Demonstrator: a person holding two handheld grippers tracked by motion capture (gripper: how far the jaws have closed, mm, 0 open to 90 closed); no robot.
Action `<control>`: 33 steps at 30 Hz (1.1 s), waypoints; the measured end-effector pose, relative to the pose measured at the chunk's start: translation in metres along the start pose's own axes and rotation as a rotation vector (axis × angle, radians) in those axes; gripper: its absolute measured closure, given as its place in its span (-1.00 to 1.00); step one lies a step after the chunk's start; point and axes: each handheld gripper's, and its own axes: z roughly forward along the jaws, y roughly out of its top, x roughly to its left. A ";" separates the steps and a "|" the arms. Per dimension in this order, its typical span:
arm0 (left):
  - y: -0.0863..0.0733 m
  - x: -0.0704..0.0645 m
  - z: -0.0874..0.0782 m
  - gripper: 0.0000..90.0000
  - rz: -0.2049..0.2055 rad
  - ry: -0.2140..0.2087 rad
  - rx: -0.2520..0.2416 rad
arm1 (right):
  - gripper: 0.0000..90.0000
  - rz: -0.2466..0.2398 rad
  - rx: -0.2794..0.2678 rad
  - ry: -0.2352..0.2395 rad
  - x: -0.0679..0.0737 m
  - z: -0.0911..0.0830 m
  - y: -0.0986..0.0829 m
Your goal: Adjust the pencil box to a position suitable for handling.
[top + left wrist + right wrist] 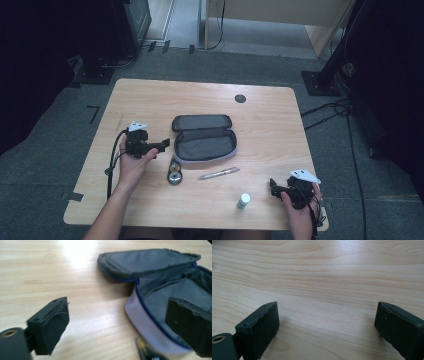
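A grey pencil case (204, 138) lies unzipped and open at the middle of the wooden table (150, 95); its lid is folded back and its inside looks bare. My left gripper (163, 144) stands open just left of the case. In the left gripper view the case (160, 290) lies ahead and to the right, with one jaw in front of its rim. A pen (218, 173) lies in front of the case. A small round tin (175, 176) sits left of the pen. A small white bottle with a green cap (243, 201) stands near the front edge. My right gripper (275, 189) is open at the front right, over bare wood.
A dark round hole cover (240, 98) sits at the back of the table. Cables (330, 107) run over the grey floor on the right, and dark equipment stands (100, 65) flank the table at the back.
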 end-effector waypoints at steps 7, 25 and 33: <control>-0.017 0.013 -0.013 -0.94 -0.012 0.047 0.005 | -0.89 0.000 0.000 0.000 0.000 0.000 0.000; -0.069 0.042 -0.051 -0.94 -0.029 0.158 0.016 | -0.90 -0.007 0.004 0.004 -0.001 0.001 0.001; -0.089 0.052 -0.062 -0.94 -0.035 0.216 0.043 | -0.92 0.001 0.006 -0.009 0.001 -0.002 -0.001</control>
